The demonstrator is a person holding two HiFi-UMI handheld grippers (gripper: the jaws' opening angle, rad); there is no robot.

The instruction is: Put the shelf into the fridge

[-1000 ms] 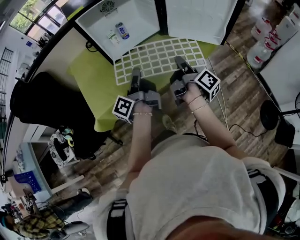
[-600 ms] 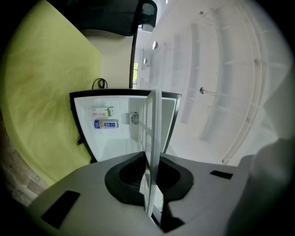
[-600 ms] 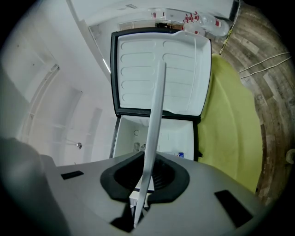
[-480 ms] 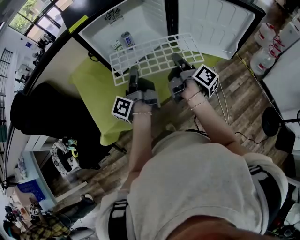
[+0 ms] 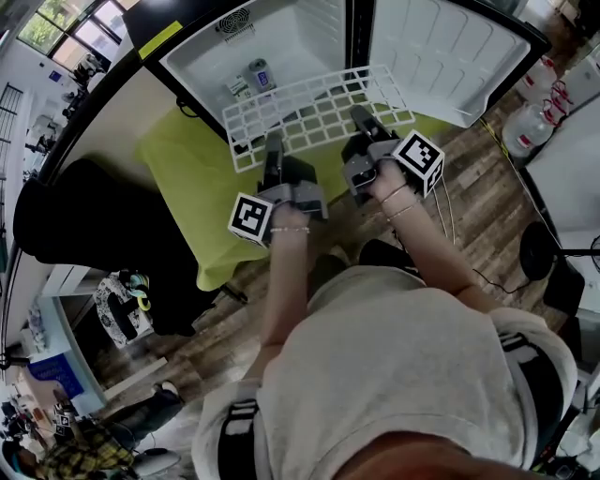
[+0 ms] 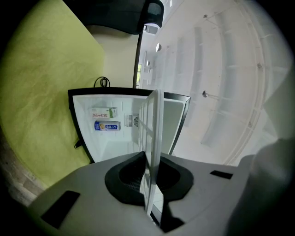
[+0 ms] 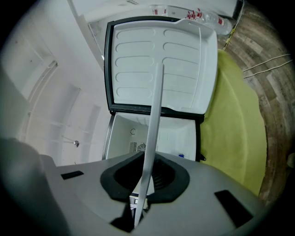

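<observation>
Green cloth (image 5: 178, 169) over wood floor, open fridge (image 5: 291, 37) at upper centre of frame. Wire shelf (image 5: 309, 108) off floor, far edge at fridge mouth. Left gripper (image 5: 273, 147) and right gripper (image 5: 360, 119) both clamped on near edge. Lift done; sliding in and seating left.

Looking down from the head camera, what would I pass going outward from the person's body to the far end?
Pale shirt → left hand-held gripper and right hand-held gripper, side by side, both clamped on the white wire grid shelf → blue can → round vent on the back wall of the open white fridge.
</observation>
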